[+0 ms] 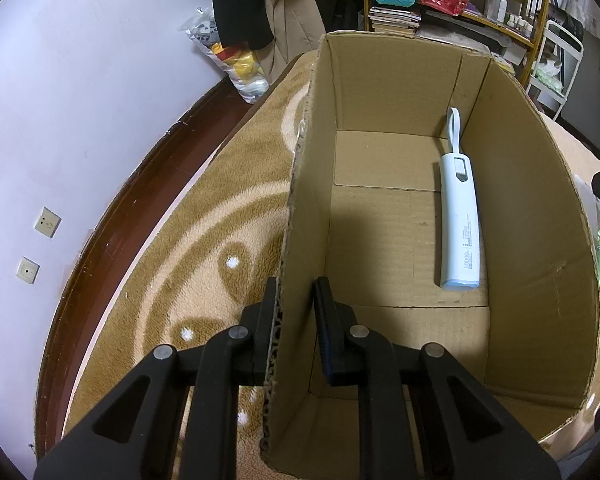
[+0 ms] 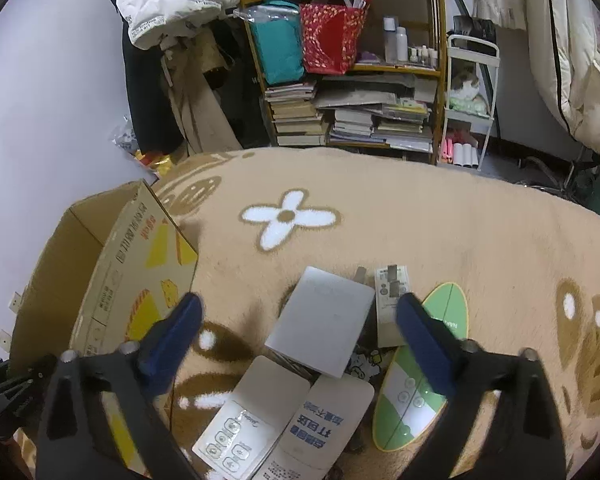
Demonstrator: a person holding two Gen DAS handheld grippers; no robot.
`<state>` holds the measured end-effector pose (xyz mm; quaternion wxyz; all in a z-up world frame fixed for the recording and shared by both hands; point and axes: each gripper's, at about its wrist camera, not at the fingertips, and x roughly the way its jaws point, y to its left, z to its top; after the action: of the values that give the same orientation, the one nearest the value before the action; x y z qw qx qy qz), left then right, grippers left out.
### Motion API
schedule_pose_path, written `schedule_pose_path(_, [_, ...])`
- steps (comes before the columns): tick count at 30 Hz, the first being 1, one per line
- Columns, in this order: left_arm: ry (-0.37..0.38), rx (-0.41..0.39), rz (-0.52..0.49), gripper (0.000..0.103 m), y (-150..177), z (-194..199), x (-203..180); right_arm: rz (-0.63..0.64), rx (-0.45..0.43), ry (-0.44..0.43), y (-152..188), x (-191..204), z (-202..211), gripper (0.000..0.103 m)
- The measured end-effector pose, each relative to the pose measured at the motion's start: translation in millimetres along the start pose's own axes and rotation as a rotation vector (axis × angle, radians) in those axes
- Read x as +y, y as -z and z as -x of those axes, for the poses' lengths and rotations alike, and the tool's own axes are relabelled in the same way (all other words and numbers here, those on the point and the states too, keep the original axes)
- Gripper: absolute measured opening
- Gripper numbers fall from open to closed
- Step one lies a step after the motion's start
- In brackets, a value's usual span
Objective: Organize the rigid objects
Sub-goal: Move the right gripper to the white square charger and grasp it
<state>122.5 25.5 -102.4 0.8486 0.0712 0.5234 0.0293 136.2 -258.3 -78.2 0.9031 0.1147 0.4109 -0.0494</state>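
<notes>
An open cardboard box (image 1: 540, 216) stands on the tan patterned rug, and a pale blue power bank (image 1: 460, 220) lies on its floor against the right wall. My left gripper (image 1: 296, 296) is shut on the box's left wall, one finger on each side of it. In the right wrist view the same box (image 2: 112, 272) stands at the left. My right gripper (image 2: 300, 308) hangs open over a pile on the rug: a grey flat box (image 2: 324, 328), a white remote (image 2: 240, 428), a white card with blue print (image 2: 324, 428), a green oval device (image 2: 424, 392) and a small beige device (image 2: 392, 300).
A wooden shelf (image 2: 352, 68) full of books, bags and bottles stands behind the rug, with a white rack (image 2: 468, 112) beside it. Coats hang at the back left. Dark wooden floor (image 1: 112, 232) and a white wall border the rug on the left.
</notes>
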Motion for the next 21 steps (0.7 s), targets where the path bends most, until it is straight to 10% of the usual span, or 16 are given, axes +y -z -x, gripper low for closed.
schedule_pose_path(21, [-0.008,-0.001,-0.007,0.017,0.1,-0.3,-0.8,-0.006,0.095,0.023,7.8,-2.7,-27.6,0.077])
